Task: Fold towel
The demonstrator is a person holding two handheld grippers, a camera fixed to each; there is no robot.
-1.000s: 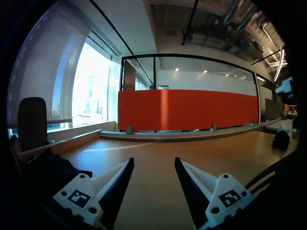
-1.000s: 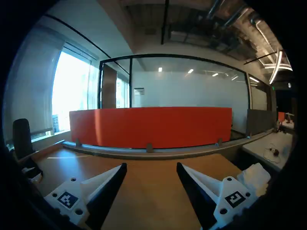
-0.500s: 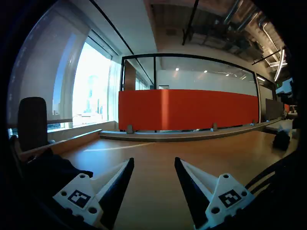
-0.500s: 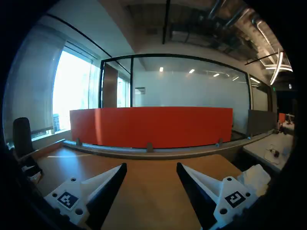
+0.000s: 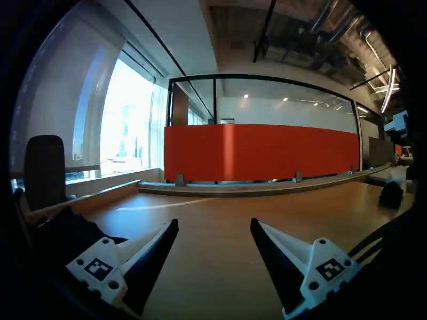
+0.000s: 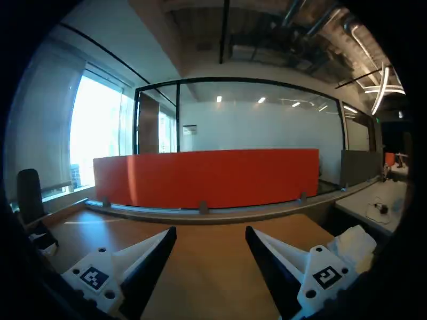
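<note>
The left gripper (image 5: 213, 222) and the right gripper (image 6: 210, 230) both hover over the smooth brown wooden table (image 6: 213, 277) with fingers spread and holding nothing, while the crumpled white towel (image 6: 355, 244) lies at the near right beside the right gripper's right finger.

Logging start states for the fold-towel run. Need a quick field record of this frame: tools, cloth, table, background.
left tool: open, holding nothing, above the table
right tool: open, holding nothing
white cloth: crumpled, beside the right tool's right-hand finger; likely the towel
table: wood, under both tools
dark bundle: on the table, left of the left tool
orange divider: along the table's far edge
fold status: not started
</note>
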